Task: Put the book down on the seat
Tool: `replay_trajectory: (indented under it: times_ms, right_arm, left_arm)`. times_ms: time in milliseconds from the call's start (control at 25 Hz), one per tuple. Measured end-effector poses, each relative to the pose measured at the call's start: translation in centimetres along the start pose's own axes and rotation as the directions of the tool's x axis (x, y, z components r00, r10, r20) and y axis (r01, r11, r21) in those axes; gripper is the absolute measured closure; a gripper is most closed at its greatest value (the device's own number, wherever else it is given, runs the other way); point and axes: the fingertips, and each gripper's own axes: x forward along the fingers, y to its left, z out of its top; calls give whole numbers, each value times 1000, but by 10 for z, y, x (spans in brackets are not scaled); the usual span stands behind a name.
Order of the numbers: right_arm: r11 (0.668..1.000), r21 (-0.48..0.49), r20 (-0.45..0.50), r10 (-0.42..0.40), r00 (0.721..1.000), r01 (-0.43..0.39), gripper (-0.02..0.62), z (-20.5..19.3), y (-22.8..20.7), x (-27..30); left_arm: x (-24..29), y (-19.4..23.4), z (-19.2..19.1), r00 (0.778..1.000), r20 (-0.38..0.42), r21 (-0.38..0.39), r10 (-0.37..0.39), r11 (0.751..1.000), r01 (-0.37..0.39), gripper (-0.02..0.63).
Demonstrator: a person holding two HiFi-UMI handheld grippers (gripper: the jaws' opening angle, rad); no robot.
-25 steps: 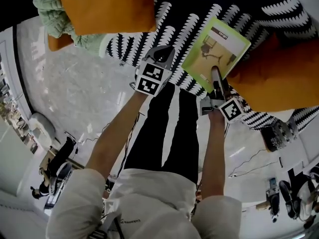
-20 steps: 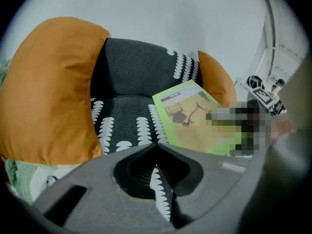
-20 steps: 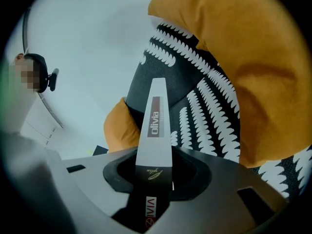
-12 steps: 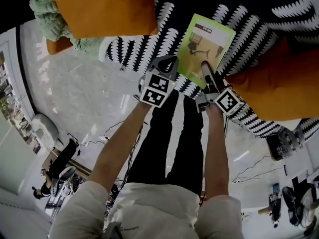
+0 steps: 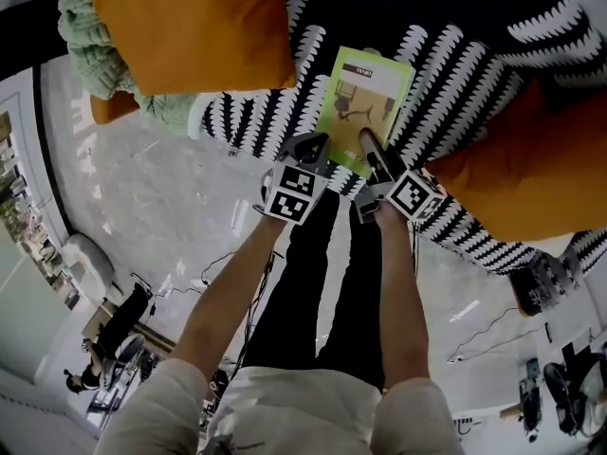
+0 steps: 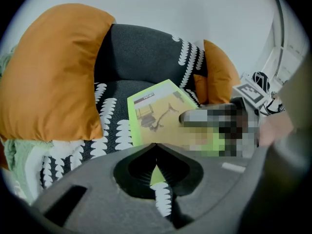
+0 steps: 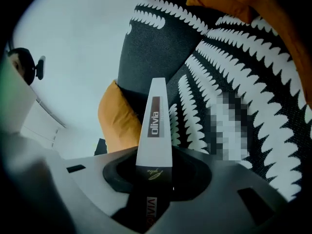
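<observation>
Two orange cushions (image 5: 190,27) hem in the seat (image 5: 446,55), one against each side of it. The black-and-white patterned fabric lies bare between them, a strip wide enough for the book to lie flat. One green knitted throw (image 5: 90,45) bunches under the cushion on the seat's left side, off the sitting area.

One book (image 5: 365,107), with a yellow-green cover, hangs over the front middle of the seat, cover up. Its near edge is about level with the seat's front edge, and its far corners stay clear of both cushions. Whether its underside touches the fabric I cannot tell.

One right gripper (image 5: 365,140) reaches in from the seat's front, its fingers clamped on the book's near edge, one finger lying across the cover. Seen along those fingers, the book stands edge-on between them. One left gripper (image 5: 311,145) hovers just at the seat's front edge, beside the book's near left corner, fingers closed together with nothing in them.

Beyond the seat's front edge lies pale glossy floor (image 5: 152,188), where the person's legs (image 5: 313,273) stand.
</observation>
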Motion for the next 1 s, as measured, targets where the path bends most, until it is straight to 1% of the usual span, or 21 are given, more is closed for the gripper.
replay_trajectory:
  times_ms: [160, 240, 400, 440, 520, 640, 720, 840, 920, 1000]
  right_arm:
    - [1000, -4, -8, -10, 1000, 10, 474, -1, -9, -1]
    - [999, -28, -18, -32, 999, 32, 474, 1, -16, -4]
    - [986, -136, -45, -103, 994, 96, 466, 0, -32, -12]
    - [980, -165, -50, -122, 991, 113, 454, -1, -34, -11]
    - [967, -212, -54, -158, 986, 143, 435, -3, -32, -7]
    - [947, -264, -52, -206, 977, 185, 421, -1, -26, -5]
    - [919, -320, -61, -262, 963, 230, 385, -4, -31, -6]
    - [857, -418, -62, -359, 931, 303, 347, -14, -46, -5]
    - [822, -449, -41, -410, 911, 350, 327, -16, -56, -6]
    - [797, -458, -19, -450, 893, 392, 310, -16, -64, -9]
  left_arm:
    - [14, -11, -9, 1000, -17, 22, -26, 999, 26, 597]
    - [21, -16, -10, 999, -21, 21, -30, 999, 31, 597]
    - [30, -27, -9, 999, -12, 0, -43, 999, 43, 597]
    - [30, -26, -10, 999, -11, 0, -49, 999, 49, 597]
    - [27, -23, -10, 998, -12, 10, -57, 998, 57, 597]
    - [19, -19, 1, 998, -5, 24, -56, 998, 56, 597]
    - [20, -16, 5, 999, 0, 30, -50, 998, 50, 597]
    - [26, -9, 0, 999, 0, 31, -49, 998, 49, 597]
    - [32, -7, -6, 999, -7, 36, -51, 998, 51, 597]
    - [35, -6, -10, 998, -13, 42, -54, 998, 55, 597]
